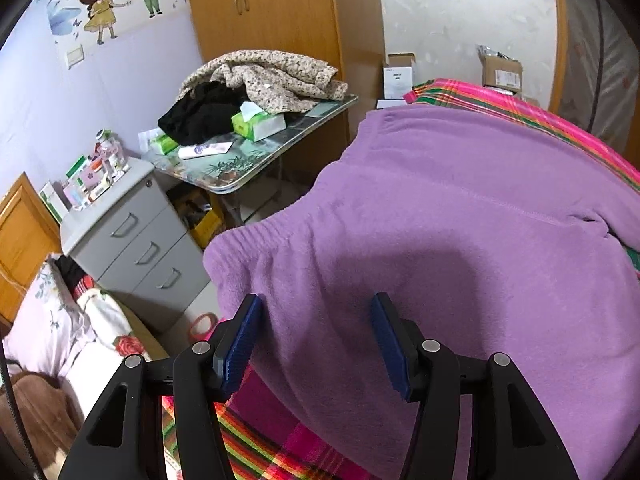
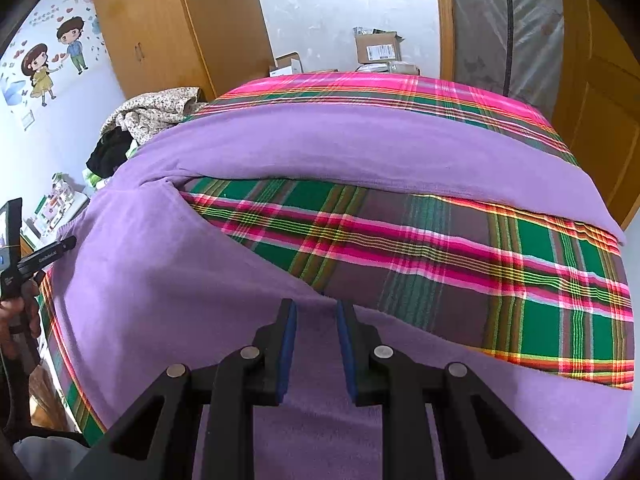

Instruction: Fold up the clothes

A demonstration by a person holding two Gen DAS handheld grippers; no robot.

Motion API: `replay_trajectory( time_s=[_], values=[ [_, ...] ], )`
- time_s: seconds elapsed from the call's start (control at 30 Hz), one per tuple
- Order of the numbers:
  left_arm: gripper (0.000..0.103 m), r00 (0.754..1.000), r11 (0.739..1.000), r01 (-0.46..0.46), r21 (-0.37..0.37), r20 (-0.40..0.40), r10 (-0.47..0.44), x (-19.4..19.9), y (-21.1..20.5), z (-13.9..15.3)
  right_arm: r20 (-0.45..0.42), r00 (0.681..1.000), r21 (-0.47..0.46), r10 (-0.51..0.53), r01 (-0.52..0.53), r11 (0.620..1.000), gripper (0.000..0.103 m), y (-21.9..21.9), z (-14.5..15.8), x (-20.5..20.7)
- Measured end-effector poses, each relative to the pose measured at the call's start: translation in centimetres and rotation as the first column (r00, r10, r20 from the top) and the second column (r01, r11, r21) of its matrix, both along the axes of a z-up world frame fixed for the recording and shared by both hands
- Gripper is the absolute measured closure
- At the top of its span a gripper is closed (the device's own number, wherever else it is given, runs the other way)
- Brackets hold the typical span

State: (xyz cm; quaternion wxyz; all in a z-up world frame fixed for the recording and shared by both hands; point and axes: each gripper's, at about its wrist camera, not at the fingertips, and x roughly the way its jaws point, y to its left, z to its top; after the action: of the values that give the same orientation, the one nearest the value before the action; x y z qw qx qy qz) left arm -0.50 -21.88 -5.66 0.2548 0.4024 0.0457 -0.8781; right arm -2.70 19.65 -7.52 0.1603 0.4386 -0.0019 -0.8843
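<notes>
Purple trousers lie spread on the plaid bed cover. The waistband end hangs toward the bed's left edge, and the two legs run off toward the right edge with a wedge of plaid showing between them.

My left tongs hover over the waist part, near the bed's left edge. Jaws stand wide apart; fleece shows in the gap, but the pads press on nothing that I can see. Their shadow falls on the fabric just ahead of them. In the right view only a sliver of these tongs and the hand on them shows at the frame's left rim.

My right tongs sit low over the near leg, at its inner edge where the plaid wedge ends. Jaws are narrowed, with a strip of purple running between the pads. Whether the pads actually pinch that fabric or merely stand over it, I cannot tell: the tips blend into the cloth.

Cut off: the near leg's cuff runs out of frame at the lower right. The far leg's cuff reaches the bed's right edge.

Beside the bed, past its left edge: a table heaped with clothes, and a grey drawer unit.
</notes>
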Motion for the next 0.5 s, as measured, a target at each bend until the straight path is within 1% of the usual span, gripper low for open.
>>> replay_trajectory(
  time_s=[0.1, 0.3, 0.5],
  values=[
    [0.044, 1.0, 1.0, -0.005, -0.005, -0.012, 0.005, 0.2, 0.0, 0.5, -0.007, 1.0, -0.001, 0.001, -0.001, 1.0, 0.082, -0.1, 0.2, 0.0],
    [0.044, 0.999, 0.999, 0.032, -0.032, -0.041, -0.033, 0.1, 1.6, 1.8, -0.018, 1.0, -0.009, 0.019, -0.019, 1.0, 0.082, -0.4, 0.5, 0.2],
    [0.044, 0.998, 0.998, 0.053, -0.032, -0.029, -0.054, -0.3, 2.3, 1.3, -0.021, 0.999, -0.013, 0.033, -0.033, 0.999, 0.082, -0.7, 0.6, 0.3]
  ],
)
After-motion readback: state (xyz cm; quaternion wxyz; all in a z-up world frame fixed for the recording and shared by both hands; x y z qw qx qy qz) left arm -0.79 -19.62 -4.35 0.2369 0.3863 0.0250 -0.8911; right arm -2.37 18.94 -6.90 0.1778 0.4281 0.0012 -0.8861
